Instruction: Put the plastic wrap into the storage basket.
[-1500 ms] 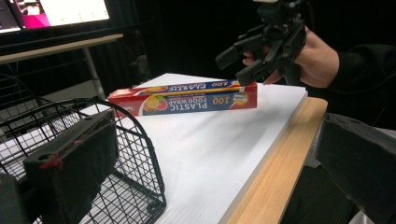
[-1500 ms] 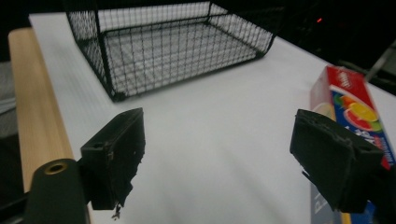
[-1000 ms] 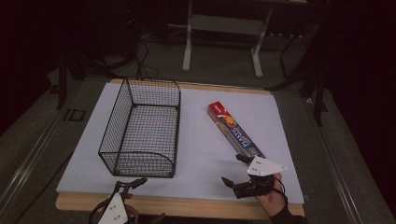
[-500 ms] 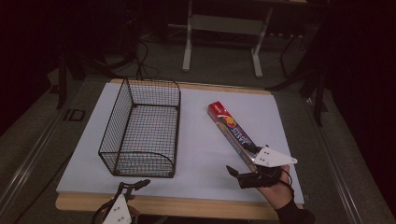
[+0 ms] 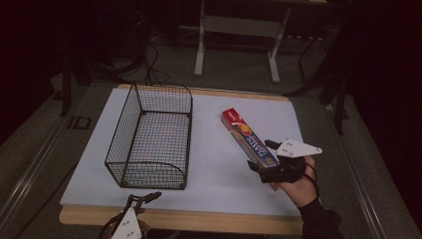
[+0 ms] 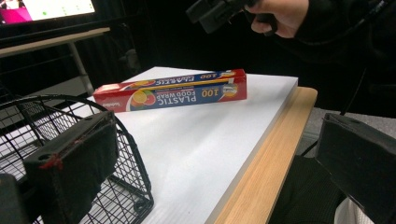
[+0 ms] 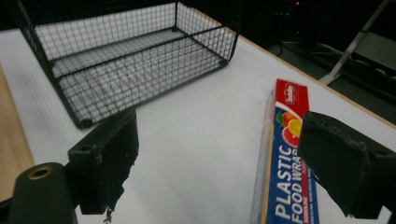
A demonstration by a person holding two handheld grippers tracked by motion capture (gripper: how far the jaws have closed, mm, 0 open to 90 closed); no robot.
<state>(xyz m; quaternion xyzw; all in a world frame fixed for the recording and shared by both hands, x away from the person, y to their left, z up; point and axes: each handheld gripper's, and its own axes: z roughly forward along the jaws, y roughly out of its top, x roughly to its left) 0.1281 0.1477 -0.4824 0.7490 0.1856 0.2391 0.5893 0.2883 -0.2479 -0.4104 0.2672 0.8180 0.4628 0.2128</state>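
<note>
Reaching for: I judge the plastic wrap box [image 5: 249, 140] is the target, since my right gripper [image 5: 267, 169] sits at its near end with jaws spread wide and nothing between them.
Box position: it lies flat on the white board [image 5: 219, 169], right of centre, well apart from the wire basket [image 5: 149, 137].
Box long axis: it runs diagonally on the table, far end toward the middle of the board, near end toward my right hand [image 5: 297, 186].
Bearing from right gripper: in the right gripper view the box [image 7: 286, 172] passes under the right-hand jaw, not centred in the gap; the other jaw hangs over bare board.
What the move turns on: I judge the gripper has to shift sideways so both jaws straddle the box across its narrow width.
Touching or not: I cannot tell whether that jaw rests on the box or hovers just above it.
Left gripper [image 5: 137, 206]: low at the near table edge, just beside the basket's near corner, jaws spread, empty.
Nearer hand: the right, clearly; from the left gripper view the box [image 6: 173, 89] lies well across the board.
Basket: empty.
</note>
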